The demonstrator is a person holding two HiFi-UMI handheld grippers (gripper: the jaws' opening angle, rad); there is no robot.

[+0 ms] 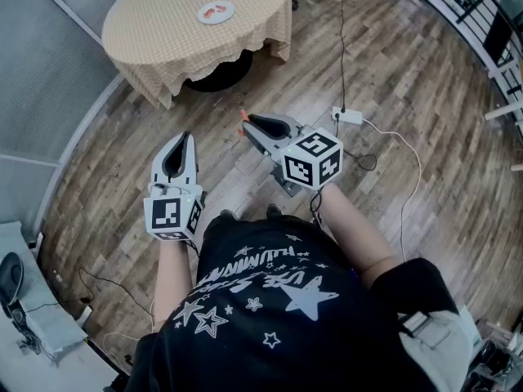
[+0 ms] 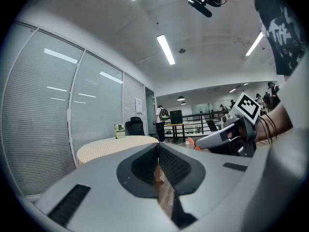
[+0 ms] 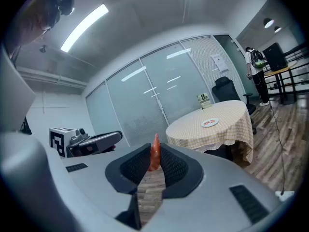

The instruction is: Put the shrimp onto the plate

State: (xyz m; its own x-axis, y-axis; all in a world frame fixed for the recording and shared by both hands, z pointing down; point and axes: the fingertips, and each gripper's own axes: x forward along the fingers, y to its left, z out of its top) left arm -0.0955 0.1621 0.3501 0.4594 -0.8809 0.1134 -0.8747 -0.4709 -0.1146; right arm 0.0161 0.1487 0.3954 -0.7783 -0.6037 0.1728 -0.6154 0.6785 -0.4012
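Note:
An orange shrimp sticks up from between the jaws of my right gripper, which is shut on it. In the head view its orange tip shows at the front of the right gripper. A white plate with orange shrimp on it lies on the round checkered table far ahead; the plate also shows in the right gripper view. My left gripper is held beside the right, shut with nothing in it, its jaws meeting.
A white power strip and trailing cables lie on the wood floor to the right. Glass partition walls stand behind the table. An office chair sits past the table, and a person stands far back.

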